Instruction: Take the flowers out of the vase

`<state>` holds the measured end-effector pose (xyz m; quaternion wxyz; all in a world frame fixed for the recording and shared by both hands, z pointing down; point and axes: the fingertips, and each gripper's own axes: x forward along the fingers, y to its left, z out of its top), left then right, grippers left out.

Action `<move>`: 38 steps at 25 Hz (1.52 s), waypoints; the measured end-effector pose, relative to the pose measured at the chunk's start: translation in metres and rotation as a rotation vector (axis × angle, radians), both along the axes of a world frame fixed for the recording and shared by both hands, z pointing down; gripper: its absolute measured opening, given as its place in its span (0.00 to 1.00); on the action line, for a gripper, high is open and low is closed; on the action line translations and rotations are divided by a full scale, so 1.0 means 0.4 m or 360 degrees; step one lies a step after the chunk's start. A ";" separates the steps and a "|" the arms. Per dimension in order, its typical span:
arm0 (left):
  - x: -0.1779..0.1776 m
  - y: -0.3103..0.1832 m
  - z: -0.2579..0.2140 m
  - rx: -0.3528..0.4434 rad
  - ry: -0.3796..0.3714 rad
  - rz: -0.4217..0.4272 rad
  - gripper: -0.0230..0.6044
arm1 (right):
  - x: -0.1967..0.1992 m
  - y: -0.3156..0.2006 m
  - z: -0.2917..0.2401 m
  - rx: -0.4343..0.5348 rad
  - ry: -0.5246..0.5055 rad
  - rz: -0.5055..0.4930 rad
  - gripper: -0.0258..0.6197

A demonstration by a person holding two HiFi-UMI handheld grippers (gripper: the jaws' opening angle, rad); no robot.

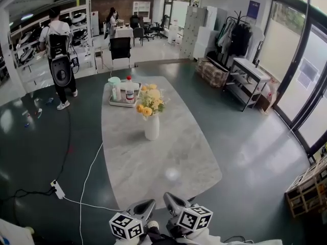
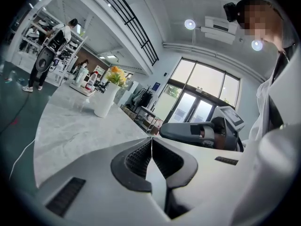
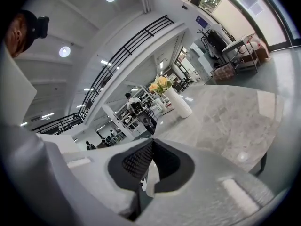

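A white vase (image 1: 152, 127) stands upright near the middle of the grey marble table (image 1: 168, 157), holding a bunch of yellow flowers (image 1: 150, 101). The vase (image 2: 104, 100) and its flowers (image 2: 115, 75) show far off in the left gripper view, and the vase (image 3: 180, 104) with the flowers (image 3: 159, 84) also in the right gripper view. Both grippers hang at the near end of the table, well short of the vase. My left gripper (image 1: 147, 204) is shut with nothing in it. My right gripper (image 1: 167, 197) is shut and empty too.
A tray (image 1: 123, 104) with a green bottle (image 1: 115, 88) and a red-capped bottle (image 1: 130, 89) sits at the table's far end behind the vase. A white cable with a power strip (image 1: 57, 189) lies on the floor to the left. A person (image 1: 60, 55) stands at the far left.
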<state>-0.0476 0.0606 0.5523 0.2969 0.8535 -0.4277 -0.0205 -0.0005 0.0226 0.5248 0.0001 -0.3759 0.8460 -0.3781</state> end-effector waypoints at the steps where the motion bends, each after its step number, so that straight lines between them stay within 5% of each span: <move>1: -0.003 -0.008 0.002 0.0003 -0.0001 0.0005 0.04 | -0.005 -0.006 0.003 0.0001 -0.0001 0.0001 0.04; 20: -0.014 -0.072 0.051 -0.0068 0.0075 -0.0021 0.04 | -0.028 -0.055 0.075 -0.0110 0.0050 -0.0063 0.04; 30: 0.024 -0.233 0.023 -0.0009 0.0067 -0.0031 0.04 | 0.026 -0.172 0.041 0.0016 0.0142 -0.0098 0.04; 38: 0.019 -0.413 -0.050 0.0083 0.0045 -0.0162 0.04 | 0.027 -0.314 -0.015 0.0094 0.0161 -0.0215 0.04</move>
